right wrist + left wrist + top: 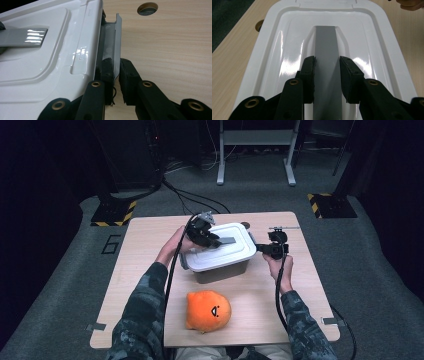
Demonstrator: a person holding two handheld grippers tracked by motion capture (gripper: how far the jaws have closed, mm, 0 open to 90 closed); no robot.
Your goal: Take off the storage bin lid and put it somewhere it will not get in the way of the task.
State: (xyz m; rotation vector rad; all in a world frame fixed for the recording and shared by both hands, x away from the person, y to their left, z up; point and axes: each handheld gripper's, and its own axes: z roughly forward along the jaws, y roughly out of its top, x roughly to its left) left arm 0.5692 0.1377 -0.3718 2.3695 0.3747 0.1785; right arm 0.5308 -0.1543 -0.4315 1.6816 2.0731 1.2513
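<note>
Your left claw clamps the grey handle on the white lid; your right claw pinches the side latch.

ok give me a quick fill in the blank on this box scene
1. The left gripper is shut on the grey ____ of the lid.
2. The right gripper is shut on the box's grey side ____.
3. The plush toy is ____ in colour.
4. The box stands on a ____ table.

Missing words: handle; latch; orange; wooden
</note>
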